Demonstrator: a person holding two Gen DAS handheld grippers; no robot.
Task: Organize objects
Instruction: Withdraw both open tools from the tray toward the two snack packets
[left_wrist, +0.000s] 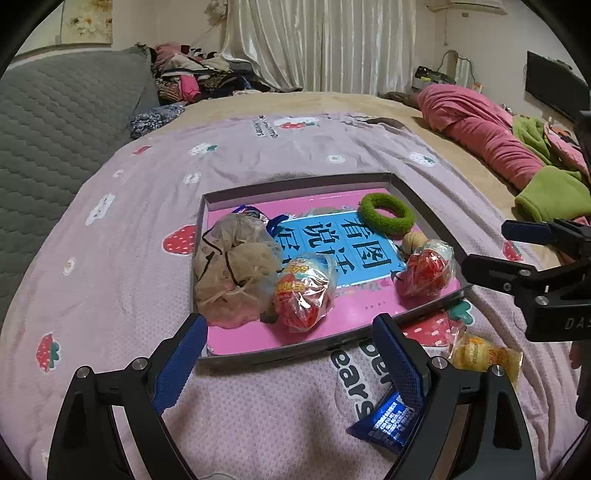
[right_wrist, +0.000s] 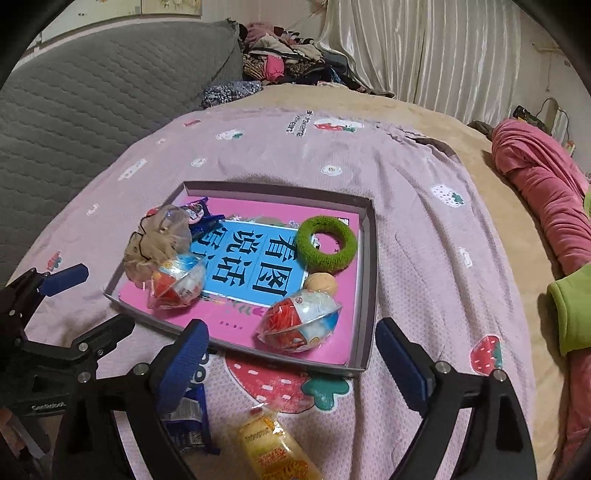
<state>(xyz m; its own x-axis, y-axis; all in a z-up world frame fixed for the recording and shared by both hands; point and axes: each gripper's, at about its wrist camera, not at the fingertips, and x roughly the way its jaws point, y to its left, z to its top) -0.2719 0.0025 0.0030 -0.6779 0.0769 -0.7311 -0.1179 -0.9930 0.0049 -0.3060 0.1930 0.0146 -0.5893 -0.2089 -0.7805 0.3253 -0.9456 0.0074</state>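
Note:
A shallow grey box (left_wrist: 417, 192) (right_wrist: 369, 236) with a pink book inside lies on the pink strawberry blanket. In it are a beige mesh pouch (left_wrist: 232, 269) (right_wrist: 157, 243), two red wrapped toy eggs (left_wrist: 304, 295) (right_wrist: 301, 321), a green fuzzy ring (left_wrist: 386, 214) (right_wrist: 327, 240) and a small tan ball (right_wrist: 320, 283). On the blanket in front of the box lie a yellow snack packet (left_wrist: 484, 356) (right_wrist: 269, 443) and a blue packet (left_wrist: 388, 421) (right_wrist: 188, 417). My left gripper (left_wrist: 291, 354) is open just before the box. My right gripper (right_wrist: 291, 354) is open above the yellow packet and shows at the right of the left wrist view (left_wrist: 487, 251).
A grey quilted headboard (left_wrist: 55, 122) stands at the left. A pile of clothes (left_wrist: 195, 74) lies at the back. Pink and green blankets (left_wrist: 491, 133) lie bunched at the right. White curtains (left_wrist: 325, 40) hang behind the bed.

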